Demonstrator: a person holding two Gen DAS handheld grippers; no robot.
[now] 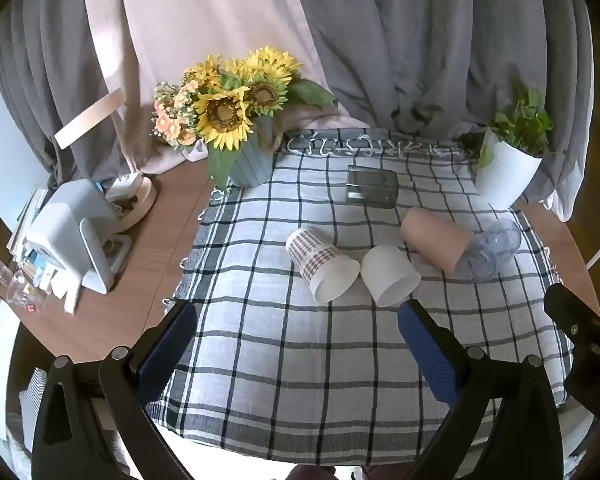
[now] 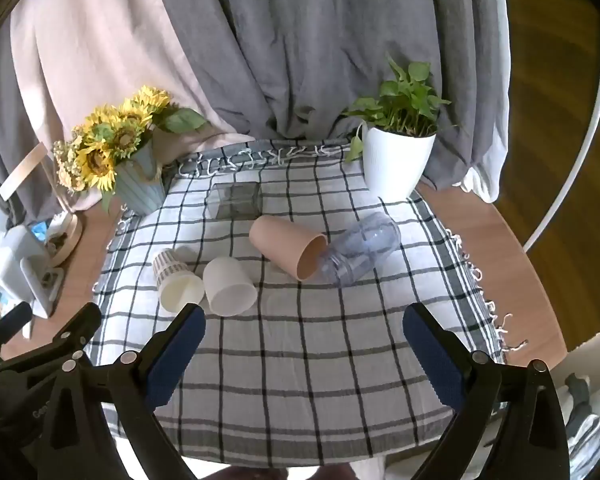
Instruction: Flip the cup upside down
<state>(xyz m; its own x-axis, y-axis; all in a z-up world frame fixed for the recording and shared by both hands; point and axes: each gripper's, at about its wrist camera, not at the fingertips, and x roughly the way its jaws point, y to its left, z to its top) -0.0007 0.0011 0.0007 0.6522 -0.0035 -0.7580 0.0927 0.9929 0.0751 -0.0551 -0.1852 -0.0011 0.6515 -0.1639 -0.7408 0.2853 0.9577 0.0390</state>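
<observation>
Lying on their sides on the checked cloth [image 2: 300, 360] are four cups [image 2: 286, 250], while the left gripper [image 1: 296, 340] and right gripper [image 2: 304, 340] hover wide open, holding nothing.

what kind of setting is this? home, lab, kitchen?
Most likely a home room staged for recording: a wooden table under a checked cloth, a sunflower vase and a potted plant, with grey drapes behind. Nothing marks it as a kitchen.
</observation>
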